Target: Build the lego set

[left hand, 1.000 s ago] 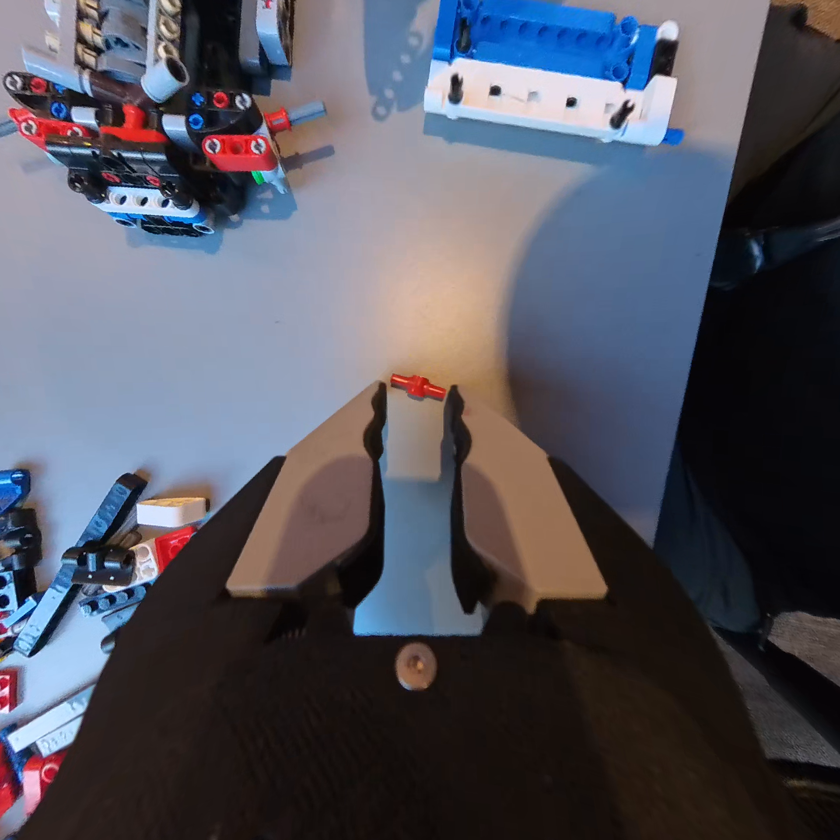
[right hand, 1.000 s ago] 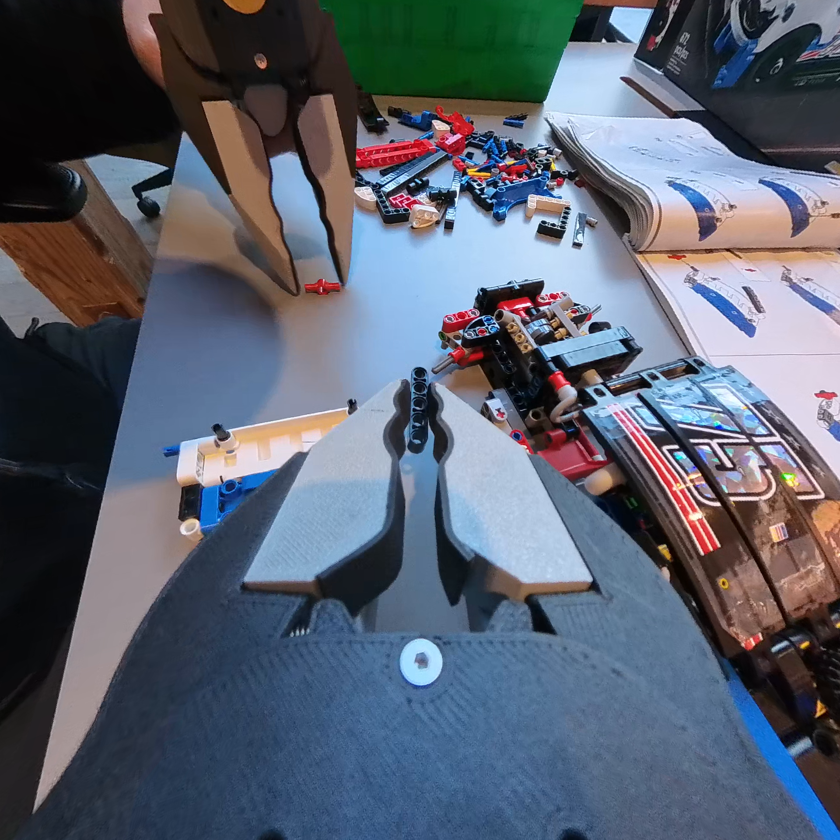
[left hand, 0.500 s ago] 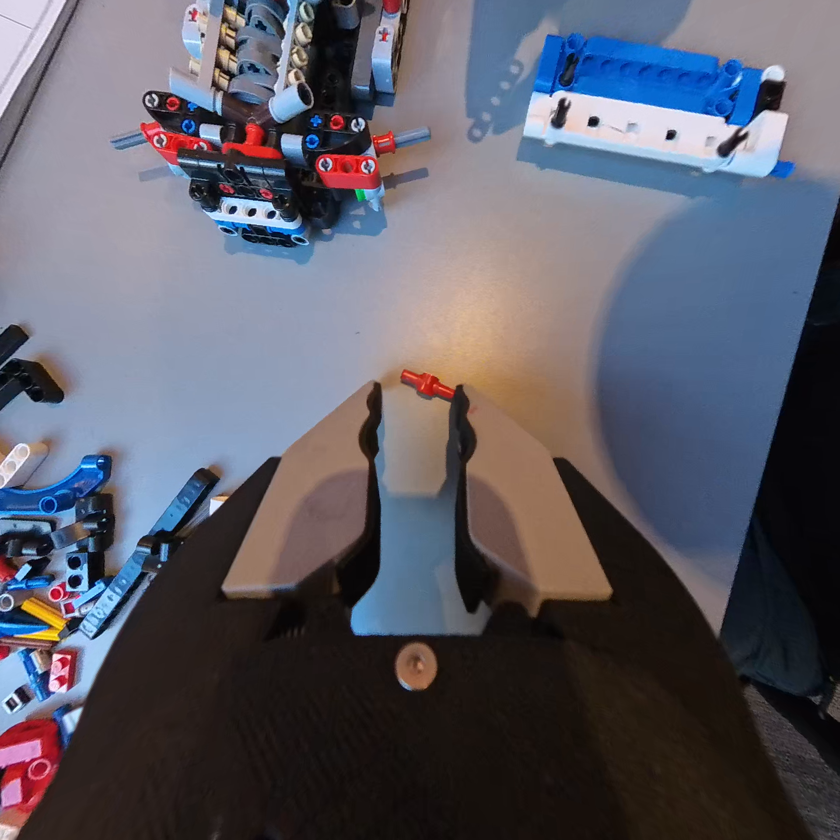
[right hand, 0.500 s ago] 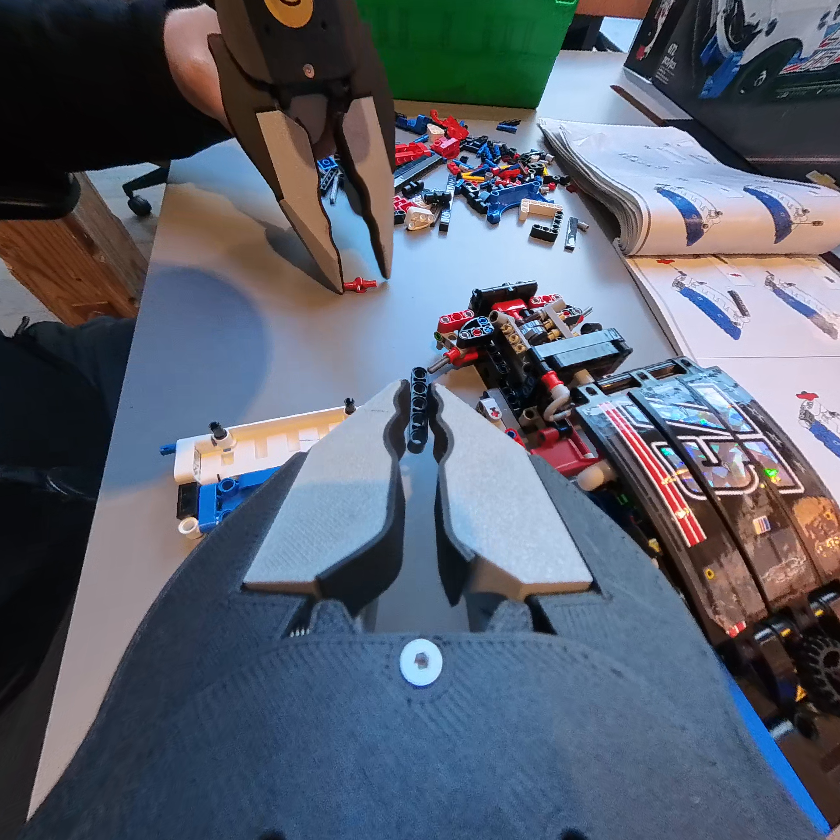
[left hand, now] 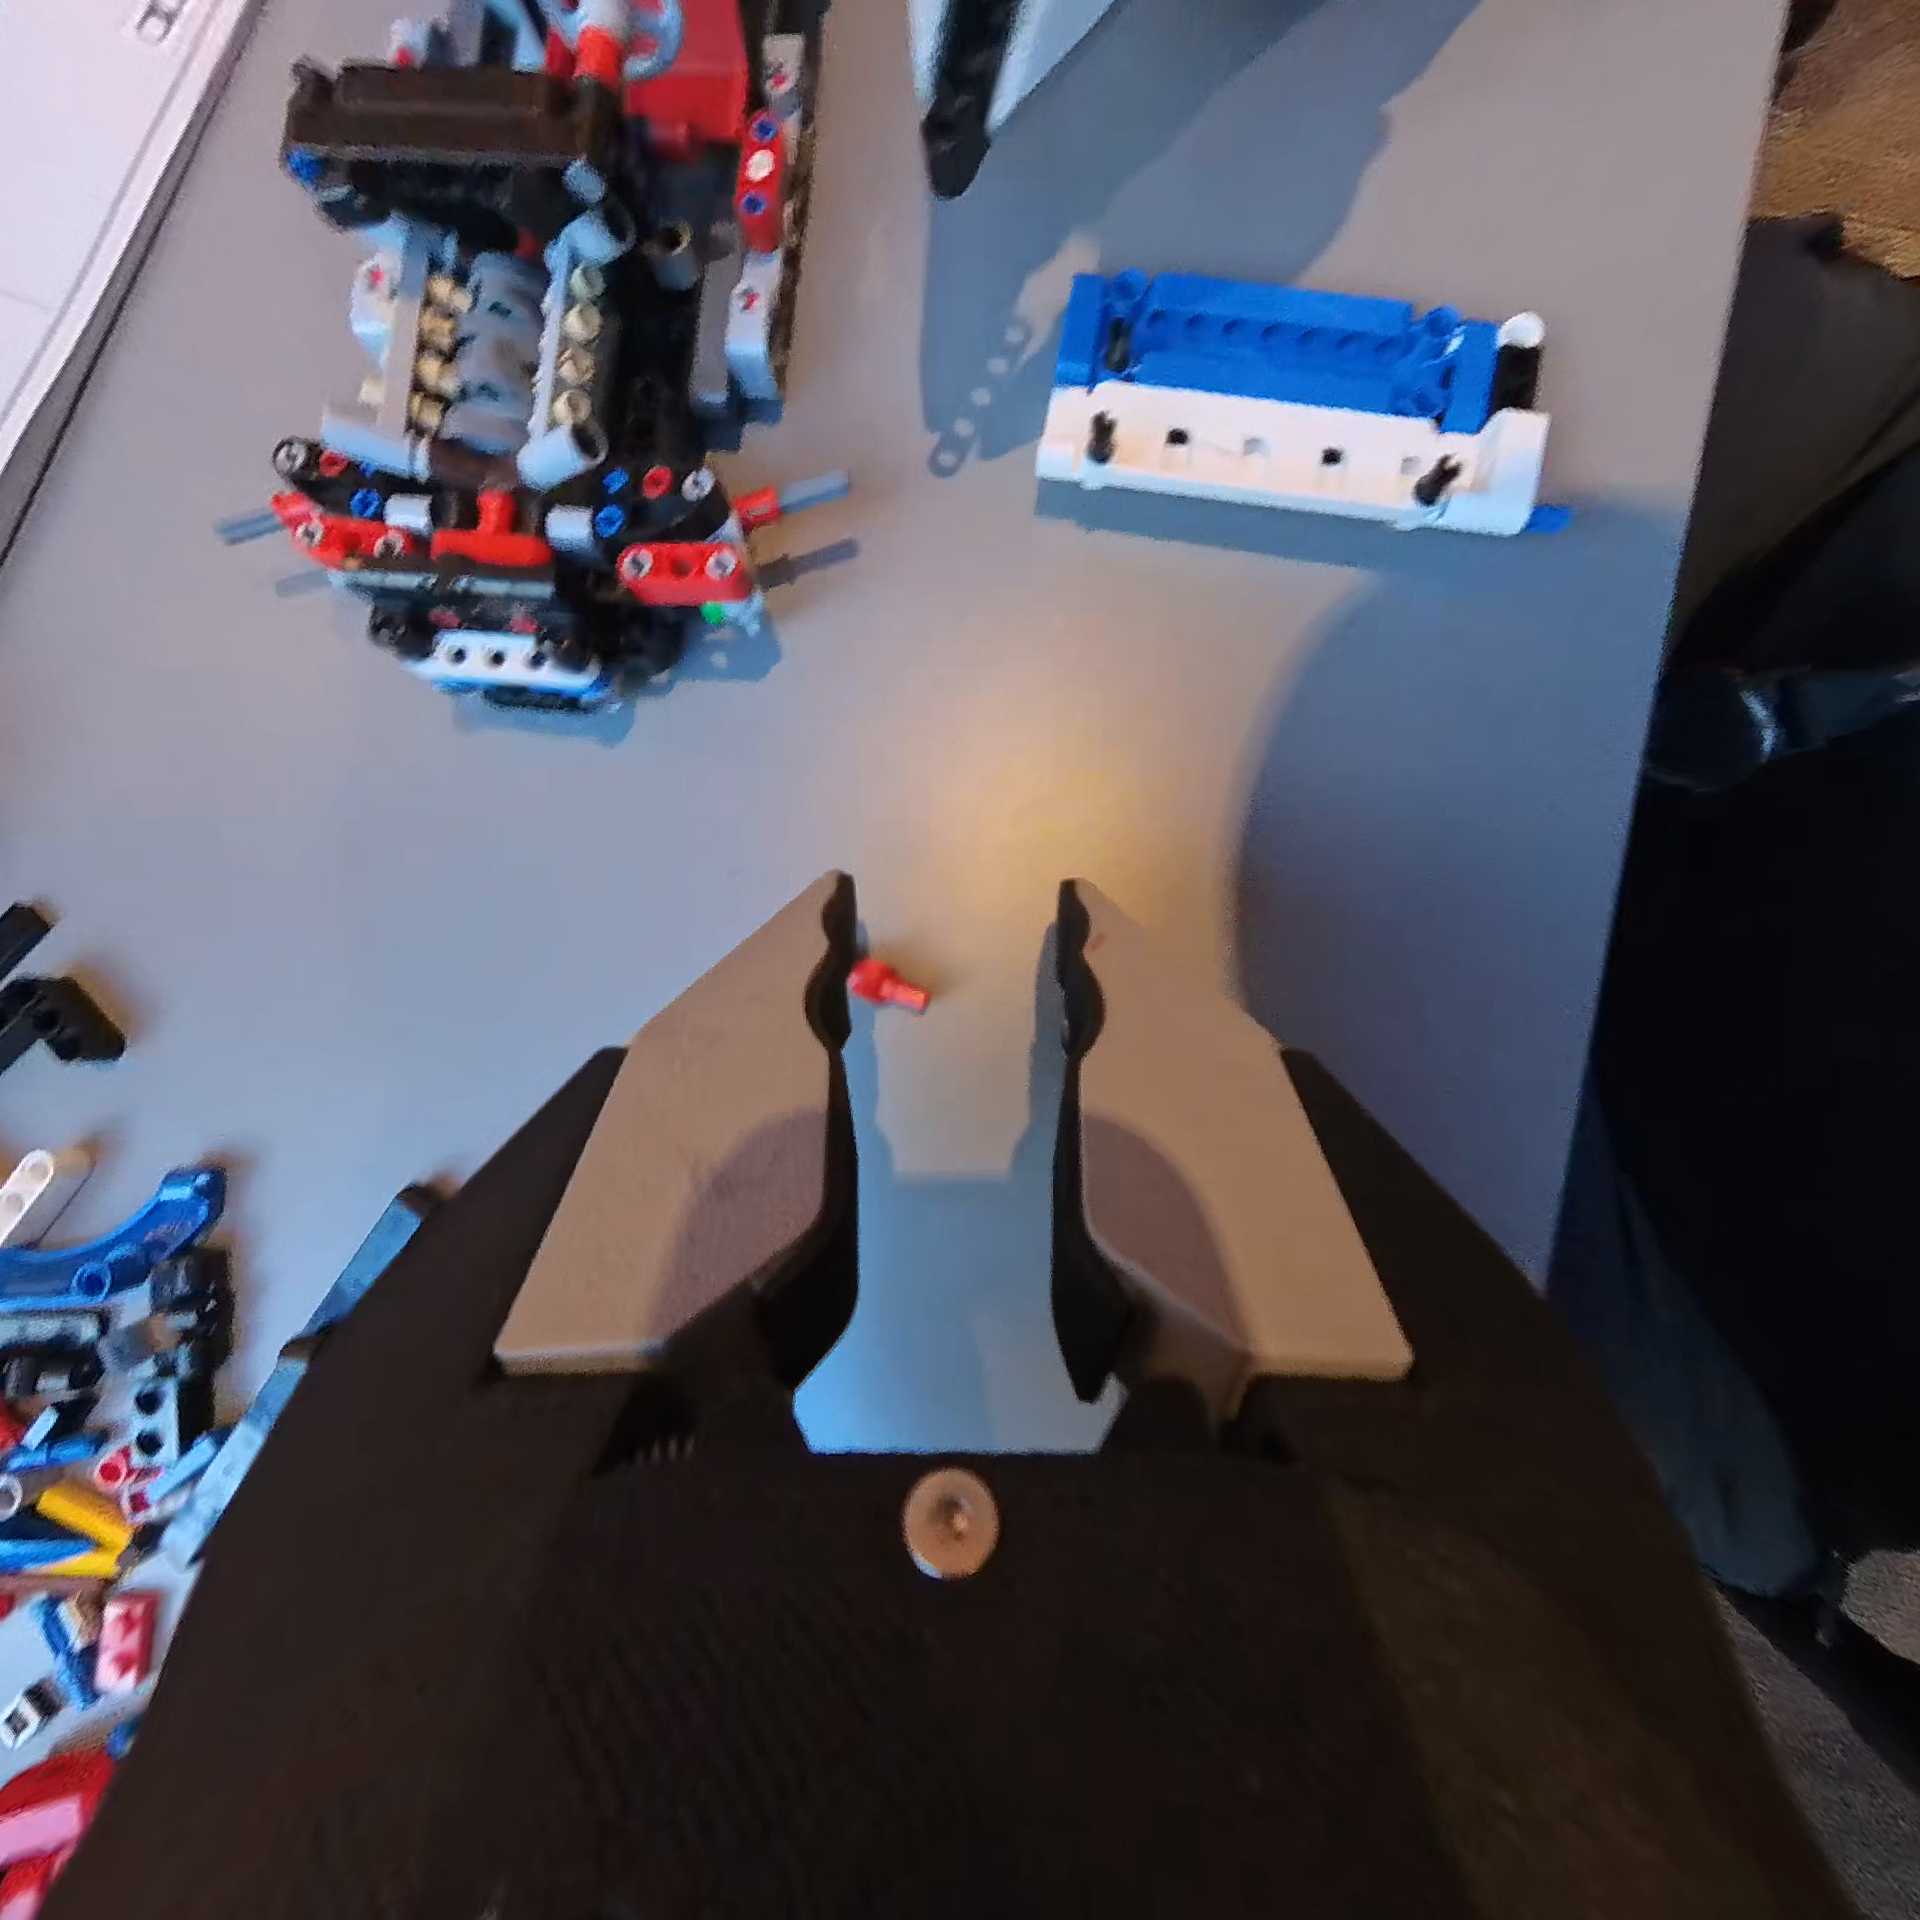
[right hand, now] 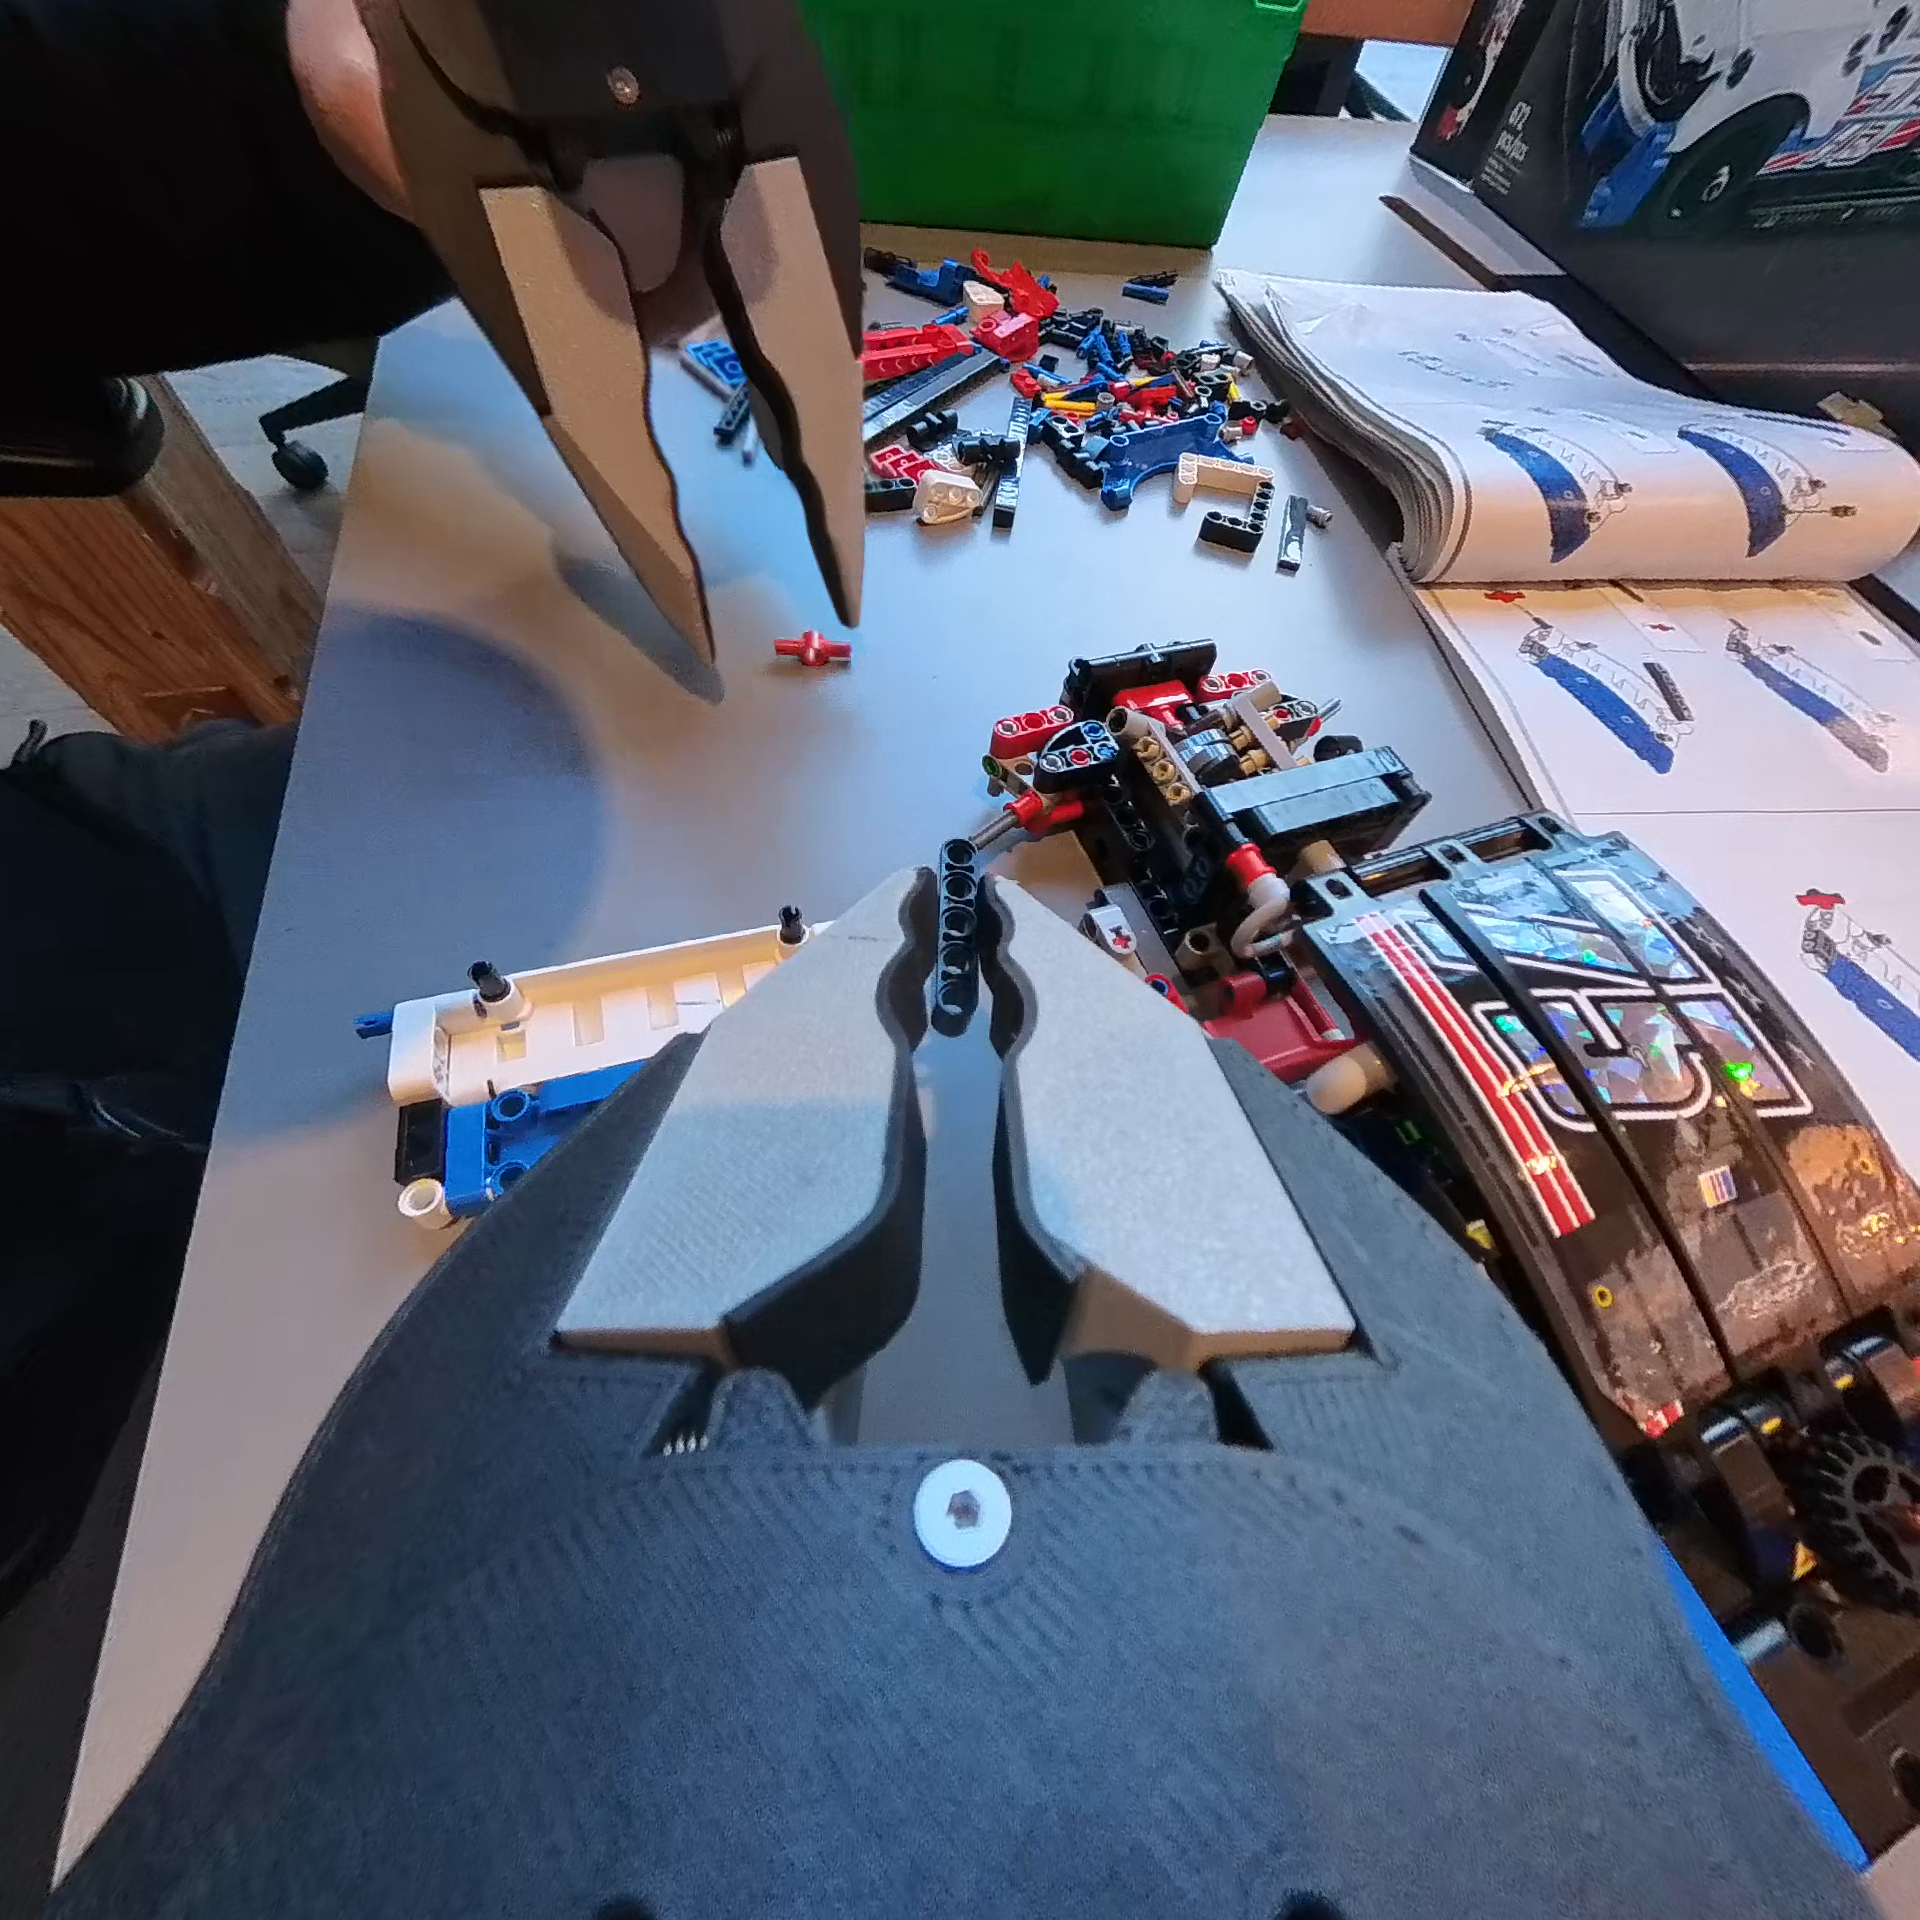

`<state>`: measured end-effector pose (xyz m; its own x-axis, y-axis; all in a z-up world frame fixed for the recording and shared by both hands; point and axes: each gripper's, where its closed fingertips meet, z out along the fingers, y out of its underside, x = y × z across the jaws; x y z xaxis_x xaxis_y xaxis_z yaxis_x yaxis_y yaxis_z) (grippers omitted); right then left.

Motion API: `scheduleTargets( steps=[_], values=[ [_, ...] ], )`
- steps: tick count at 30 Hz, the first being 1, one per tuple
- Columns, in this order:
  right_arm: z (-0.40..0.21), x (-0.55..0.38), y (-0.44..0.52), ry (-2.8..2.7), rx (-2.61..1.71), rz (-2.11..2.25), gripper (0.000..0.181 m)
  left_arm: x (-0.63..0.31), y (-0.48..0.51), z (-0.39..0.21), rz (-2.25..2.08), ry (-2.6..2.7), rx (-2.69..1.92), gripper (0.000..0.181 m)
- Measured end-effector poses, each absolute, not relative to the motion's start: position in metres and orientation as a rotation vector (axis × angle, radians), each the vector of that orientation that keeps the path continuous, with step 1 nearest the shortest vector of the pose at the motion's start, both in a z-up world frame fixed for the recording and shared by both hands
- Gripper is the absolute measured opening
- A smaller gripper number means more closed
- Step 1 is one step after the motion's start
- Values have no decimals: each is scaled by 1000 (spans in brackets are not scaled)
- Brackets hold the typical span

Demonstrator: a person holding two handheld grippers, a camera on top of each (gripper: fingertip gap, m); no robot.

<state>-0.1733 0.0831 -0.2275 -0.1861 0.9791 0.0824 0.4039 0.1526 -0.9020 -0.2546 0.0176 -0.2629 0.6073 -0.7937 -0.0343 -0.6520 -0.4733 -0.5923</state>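
A small red pin point(left hand: 888, 984) lies on the grey table between the tips of my left gripper point(left hand: 954, 902), close to its left finger. The left gripper is open and empty, just above the table; it also shows in the right wrist view point(right hand: 784, 644) with the red pin point(right hand: 811, 649) under its tips. My right gripper point(right hand: 954, 883) is shut on a short black beam with holes point(right hand: 956, 935) and holds it above the table. A blue and white sub-assembly point(left hand: 1294, 405) point(right hand: 499, 1049) lies near the table's edge. The black and red car chassis point(left hand: 540, 374) point(right hand: 1195, 790) stands beside it.
A pile of loose parts point(right hand: 1049, 405) lies at the far side, also at lower left in the left wrist view point(left hand: 94, 1382). An open instruction booklet point(right hand: 1621, 436), a green bin point(right hand: 1039, 94) and the set's box point(right hand: 1683, 114) stand behind. The table edge point(left hand: 1621, 935) runs along the right. Left tips to right tips: about 12 centimeters.
My left gripper has opened wider and come down around the red pin, which now lies between its fingers instead of ahead of the tips. The right gripper still holds the black beam.
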Motion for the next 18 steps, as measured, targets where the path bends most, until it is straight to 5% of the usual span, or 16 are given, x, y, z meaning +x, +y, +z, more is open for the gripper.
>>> scheduleTargets(
  steps=[18],
  values=[
    [-225, -165, 92, -1685, -1343, 977, 5, -139, 1, -279, -639, 1290, -2151, 34]
  ],
)
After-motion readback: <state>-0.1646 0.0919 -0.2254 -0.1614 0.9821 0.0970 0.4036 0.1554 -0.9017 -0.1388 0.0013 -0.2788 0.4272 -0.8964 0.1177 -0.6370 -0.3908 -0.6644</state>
